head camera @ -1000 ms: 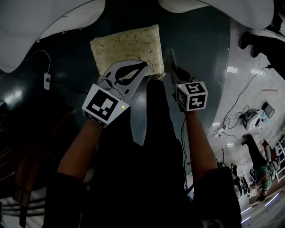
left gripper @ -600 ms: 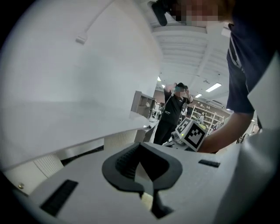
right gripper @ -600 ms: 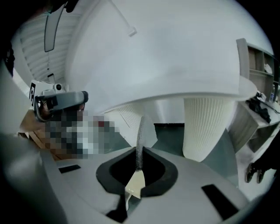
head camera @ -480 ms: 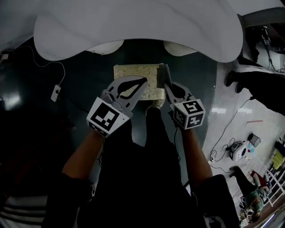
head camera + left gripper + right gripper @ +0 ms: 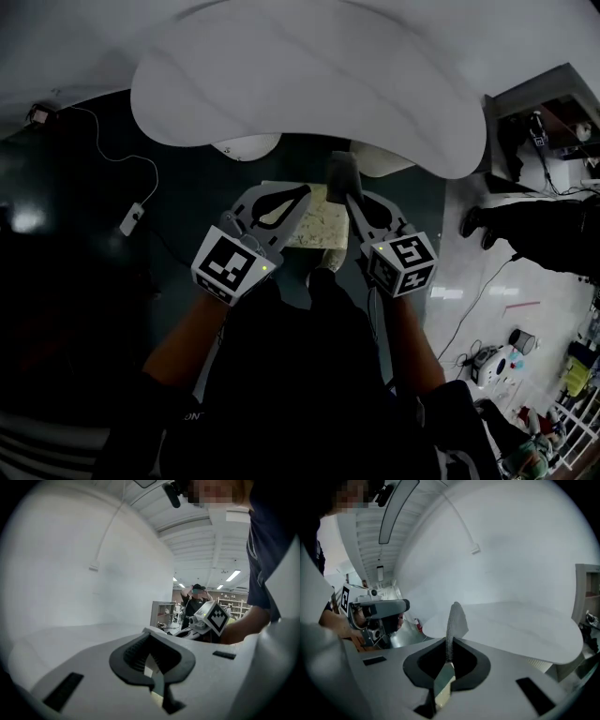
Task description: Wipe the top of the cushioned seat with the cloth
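The cushioned seat (image 5: 314, 225), pale with a gold pattern, lies on the dark floor below a white table and is partly covered by both grippers. My right gripper (image 5: 348, 195) is shut on a grey cloth (image 5: 339, 172), which stands up from the jaws as a narrow fold (image 5: 453, 618) above the seat's right edge. My left gripper (image 5: 302, 193) hovers over the seat's left half with its jaws closed on nothing (image 5: 149, 635). Both grippers are held side by side, raised off the seat.
A large white table (image 5: 309, 84) overhangs the far side of the seat. A white cable and adapter (image 5: 131, 218) lie on the floor at left. Another person's dark shoe (image 5: 475, 223) and a cabinet (image 5: 553, 98) are at right. My own foot (image 5: 330, 260) is beside the seat.
The view has tilted up, so the white table fills more of the top and the seat looks smaller and lower. Both grippers stay together over the seat, the cloth still held.
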`<action>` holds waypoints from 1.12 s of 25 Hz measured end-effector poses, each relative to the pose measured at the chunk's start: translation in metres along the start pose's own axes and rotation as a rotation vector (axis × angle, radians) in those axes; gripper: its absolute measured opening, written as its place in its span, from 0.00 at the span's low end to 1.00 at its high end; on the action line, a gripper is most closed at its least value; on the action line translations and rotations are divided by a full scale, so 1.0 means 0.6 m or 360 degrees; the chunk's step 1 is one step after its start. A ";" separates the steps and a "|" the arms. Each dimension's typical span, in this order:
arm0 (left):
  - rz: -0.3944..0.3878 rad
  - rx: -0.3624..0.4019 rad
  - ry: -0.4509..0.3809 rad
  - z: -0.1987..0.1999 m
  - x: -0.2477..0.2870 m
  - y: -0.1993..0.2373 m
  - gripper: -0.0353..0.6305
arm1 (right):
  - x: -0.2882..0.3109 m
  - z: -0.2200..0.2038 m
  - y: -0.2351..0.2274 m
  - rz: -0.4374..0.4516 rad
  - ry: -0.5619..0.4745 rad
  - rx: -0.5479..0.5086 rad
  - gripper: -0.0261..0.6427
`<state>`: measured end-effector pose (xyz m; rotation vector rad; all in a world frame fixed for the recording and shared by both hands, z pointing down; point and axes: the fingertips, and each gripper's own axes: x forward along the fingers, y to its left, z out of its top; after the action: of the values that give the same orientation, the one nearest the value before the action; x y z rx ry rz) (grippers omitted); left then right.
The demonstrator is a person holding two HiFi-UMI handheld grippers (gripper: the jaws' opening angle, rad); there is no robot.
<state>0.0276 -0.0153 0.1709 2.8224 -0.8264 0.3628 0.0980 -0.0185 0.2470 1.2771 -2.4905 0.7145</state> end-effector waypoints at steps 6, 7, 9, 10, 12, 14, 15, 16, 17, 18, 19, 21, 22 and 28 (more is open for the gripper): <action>0.0012 0.0081 -0.0114 0.075 -0.042 -0.013 0.06 | -0.042 0.081 0.047 0.0029 -0.0163 -0.0059 0.09; 0.0012 0.0096 -0.0127 0.087 -0.048 -0.015 0.06 | -0.050 0.094 0.053 0.0030 -0.0183 -0.0077 0.09; 0.0017 0.0121 -0.0154 0.105 -0.059 -0.017 0.06 | -0.066 0.120 0.067 0.0029 -0.0224 -0.0121 0.09; 0.0020 0.0129 -0.0164 0.112 -0.066 -0.017 0.06 | -0.073 0.132 0.075 0.0028 -0.0248 -0.0142 0.09; 0.0025 0.0152 -0.0183 0.125 -0.080 -0.016 0.06 | -0.087 0.156 0.089 0.0026 -0.0301 -0.0178 0.09; 0.0032 0.0173 -0.0205 0.138 -0.090 -0.017 0.06 | -0.101 0.177 0.101 0.0027 -0.0351 -0.0205 0.09; 0.0036 0.0182 -0.0218 0.144 -0.094 -0.017 0.06 | -0.108 0.186 0.107 0.0032 -0.0373 -0.0215 0.09; 0.0041 0.0192 -0.0231 0.151 -0.098 -0.018 0.06 | -0.116 0.195 0.112 0.0038 -0.0394 -0.0221 0.09; 0.0046 0.0203 -0.0244 0.157 -0.102 -0.019 0.06 | -0.123 0.203 0.117 0.0044 -0.0414 -0.0226 0.09; 0.0052 0.0214 -0.0255 0.164 -0.105 -0.019 0.06 | -0.129 0.211 0.122 0.0048 -0.0433 -0.0230 0.09; 0.0056 0.0222 -0.0264 0.170 -0.109 -0.018 0.06 | -0.135 0.217 0.127 0.0051 -0.0449 -0.0234 0.09; 0.0062 0.0230 -0.0270 0.179 -0.113 -0.014 0.06 | -0.143 0.231 0.134 0.0055 -0.0475 -0.0241 0.09; 0.0065 0.0231 -0.0268 0.182 -0.113 -0.010 0.06 | -0.144 0.238 0.135 0.0059 -0.0484 -0.0244 0.09; 0.0093 0.0230 -0.0285 0.194 -0.099 0.004 0.06 | -0.148 0.262 0.135 0.0098 -0.0518 -0.0252 0.09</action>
<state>-0.0011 -0.0144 0.0435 3.0046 -0.9554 0.1865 0.0841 -0.0009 0.0506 1.3549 -2.7865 0.3329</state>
